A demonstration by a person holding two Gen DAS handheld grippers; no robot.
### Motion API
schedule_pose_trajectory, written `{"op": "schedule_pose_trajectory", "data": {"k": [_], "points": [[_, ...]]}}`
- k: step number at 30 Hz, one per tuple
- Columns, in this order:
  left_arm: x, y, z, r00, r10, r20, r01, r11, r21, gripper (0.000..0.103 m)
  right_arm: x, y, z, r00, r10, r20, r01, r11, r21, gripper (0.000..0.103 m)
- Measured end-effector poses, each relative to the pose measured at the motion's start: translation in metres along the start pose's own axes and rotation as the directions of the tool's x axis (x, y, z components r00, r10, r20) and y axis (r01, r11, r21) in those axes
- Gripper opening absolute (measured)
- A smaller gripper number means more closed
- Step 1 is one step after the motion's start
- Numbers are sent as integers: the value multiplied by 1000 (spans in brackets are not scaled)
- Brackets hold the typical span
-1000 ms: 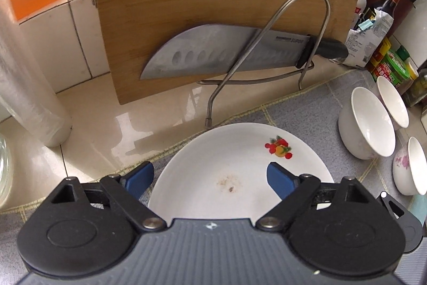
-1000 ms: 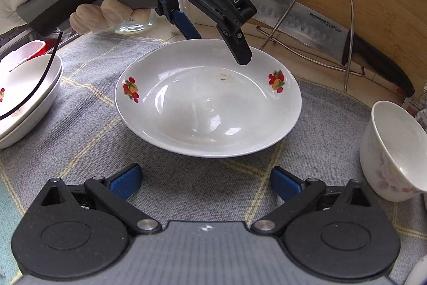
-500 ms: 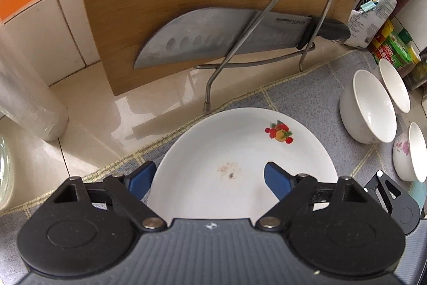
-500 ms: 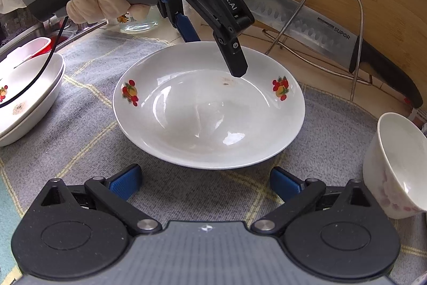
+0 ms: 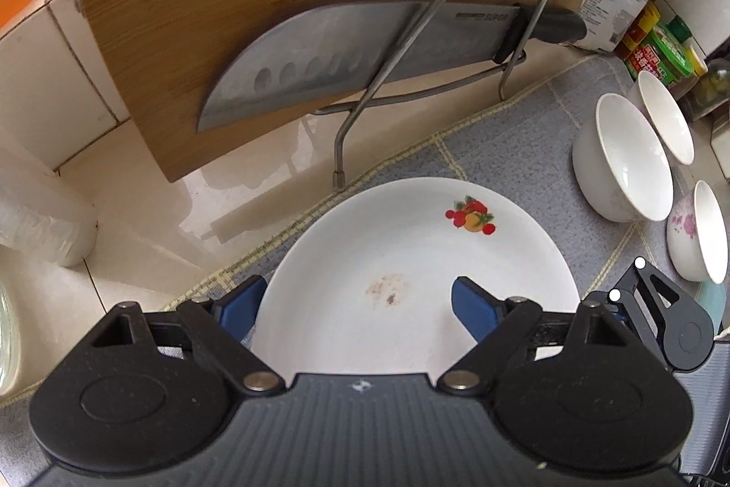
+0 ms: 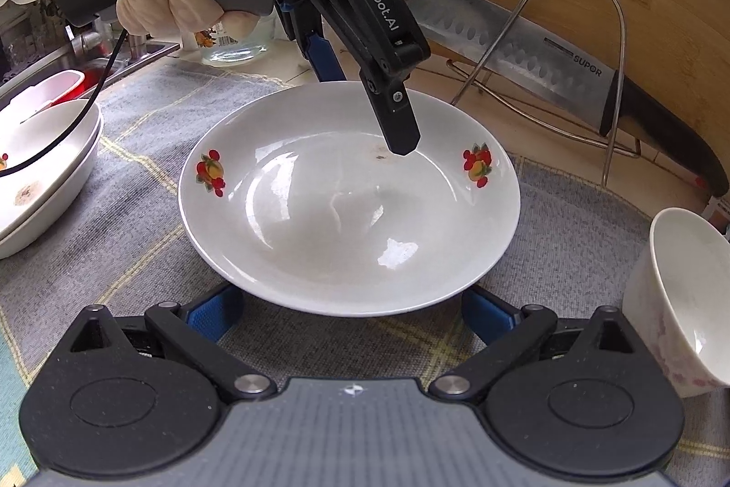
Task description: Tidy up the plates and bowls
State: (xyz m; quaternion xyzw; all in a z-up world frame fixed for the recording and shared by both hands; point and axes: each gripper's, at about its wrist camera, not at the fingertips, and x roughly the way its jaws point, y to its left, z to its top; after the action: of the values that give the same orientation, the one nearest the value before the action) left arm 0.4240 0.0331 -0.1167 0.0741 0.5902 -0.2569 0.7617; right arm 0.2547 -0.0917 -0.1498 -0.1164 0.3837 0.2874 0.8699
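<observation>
Two grippers now bracket one plate (image 6: 349, 208), the white one with fruit prints that sits on the grey mat (image 6: 137, 240) in front of the knife rack (image 6: 579, 76). Over the last second the left gripper (image 5: 353, 302) has tipped a little steeper and the plate's far rim has slid nearer its fingers; neither hand has travelled much. Its jaws stand wide and released: in the left wrist view one blue pad hangs outside the left rim and the other over the plate's inner slope, and in the right wrist view the black finger (image 6: 397, 122) hovers close above the glaze, near a small brown smear (image 5: 388, 288). Whether that tip touches the surface is hard to say from this angle.

From the opposite side, the right gripper (image 6: 351, 316) has closed in on the near rim, which now overlaps its blue pads in the picture. Its jaws are spread too, with nothing pinched.

So the change is one of alignment, not of grasp: the plate is not yet held and lies flat on the mat. The likely step in hand is a pinch on the far rim, then a lift toward the stacked plates (image 6: 41, 167) at the left. Three bowls (image 5: 623, 163) wait apart on the right, untouched
</observation>
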Motion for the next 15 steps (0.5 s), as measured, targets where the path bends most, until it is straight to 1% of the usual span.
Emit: {"op": "schedule_pose_trajectory", "data": {"k": [13,15], "points": [[5,3,7,998,-46,-35,48,998,36,87,4,-2,2,1000,3,13,-3,1000,-6,103],[5,5,7,997,-62,-40,64,997,40,87,4,-1,2,1000,4,17,-4,1000,-8,103]]}}
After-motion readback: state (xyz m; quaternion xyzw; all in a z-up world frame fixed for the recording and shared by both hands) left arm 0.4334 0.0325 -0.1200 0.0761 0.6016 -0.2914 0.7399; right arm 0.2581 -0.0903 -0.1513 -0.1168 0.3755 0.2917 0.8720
